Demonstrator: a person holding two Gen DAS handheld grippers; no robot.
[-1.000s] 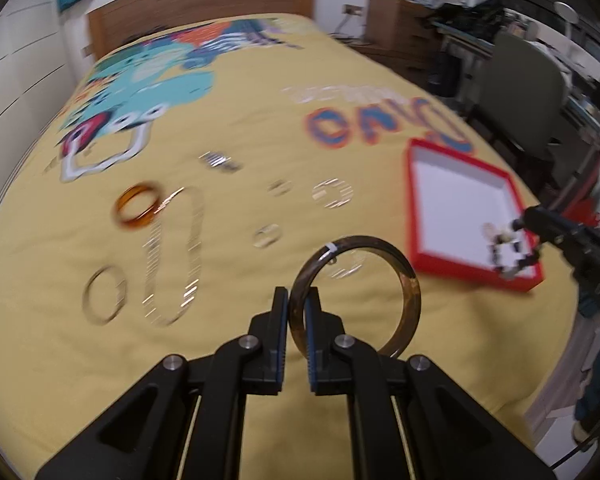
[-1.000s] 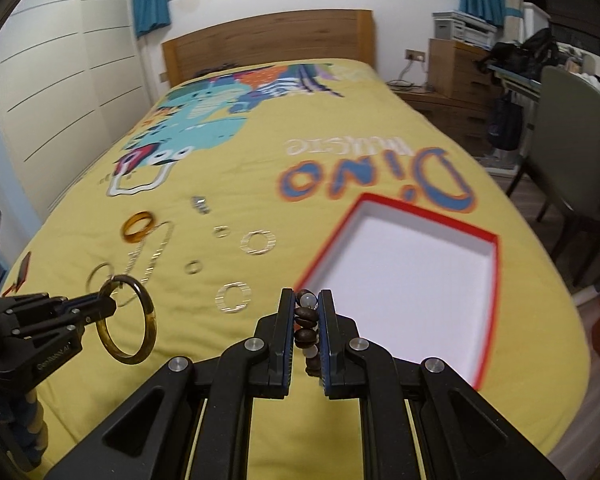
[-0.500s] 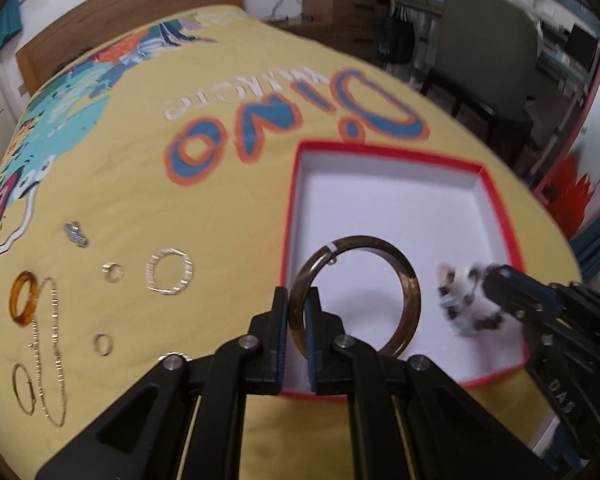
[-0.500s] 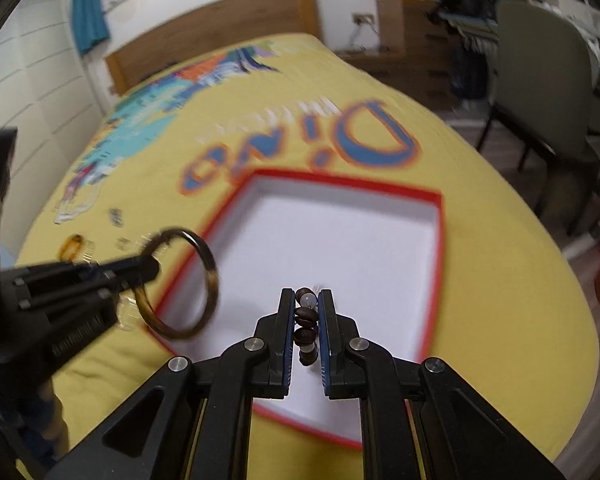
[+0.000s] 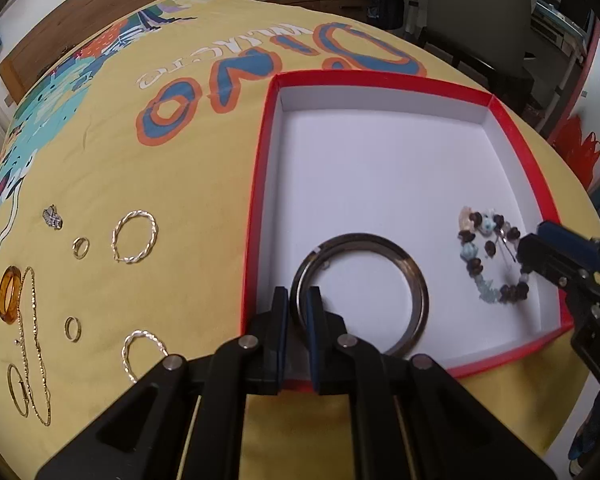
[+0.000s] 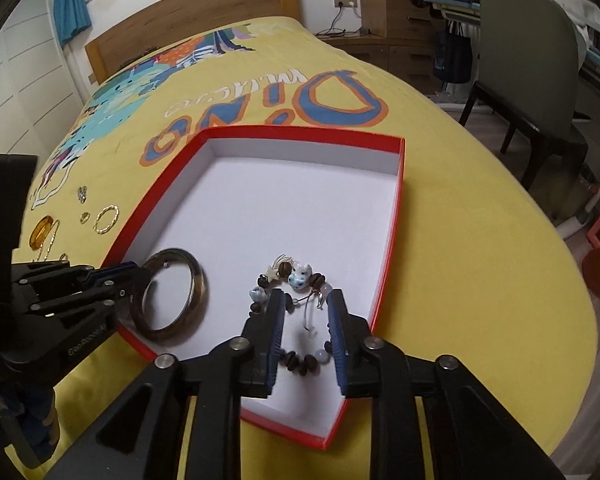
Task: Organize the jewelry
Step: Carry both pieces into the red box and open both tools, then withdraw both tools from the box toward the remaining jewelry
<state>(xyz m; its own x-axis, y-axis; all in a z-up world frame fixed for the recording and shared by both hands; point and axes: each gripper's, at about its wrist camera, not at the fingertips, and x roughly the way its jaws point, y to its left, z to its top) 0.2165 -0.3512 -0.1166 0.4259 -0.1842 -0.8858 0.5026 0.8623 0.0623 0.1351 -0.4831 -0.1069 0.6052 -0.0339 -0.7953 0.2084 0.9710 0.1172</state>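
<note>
Off to the left of the left tool (image 5: 296, 312), loose pieces lie on the yellow bedspread (image 5: 148, 184): an amber ring (image 5: 8, 294), a thin gold chain (image 5: 32, 344), two small rings, two twisted silver hoops (image 5: 134, 237) and a small silver charm (image 5: 53, 217). All are on that tool's side, well apart from the right tool, so the left hand looks the nearer one for the next pick.

The left tool is pinched on the near-left rim of a dark bangle (image 5: 412, 280). The bangle lies almost flat in the near-left corner of the red box (image 5: 256, 208), its ring reaching ahead and to the right of the tool. I judge it low enough to be let go; whether it rests fully on the white floor I cannot tell.

Further right, the right tool (image 6: 305, 332) has just been opening, and its jaws now stand spread on either side of the beaded bracelet (image 6: 296, 280). The bracelet lies on the box floor, partly between the fingers and partly just ahead of them, seemingly released. A clean retreat looks like straight up and back, so the fingers do not drag the beads.
</note>
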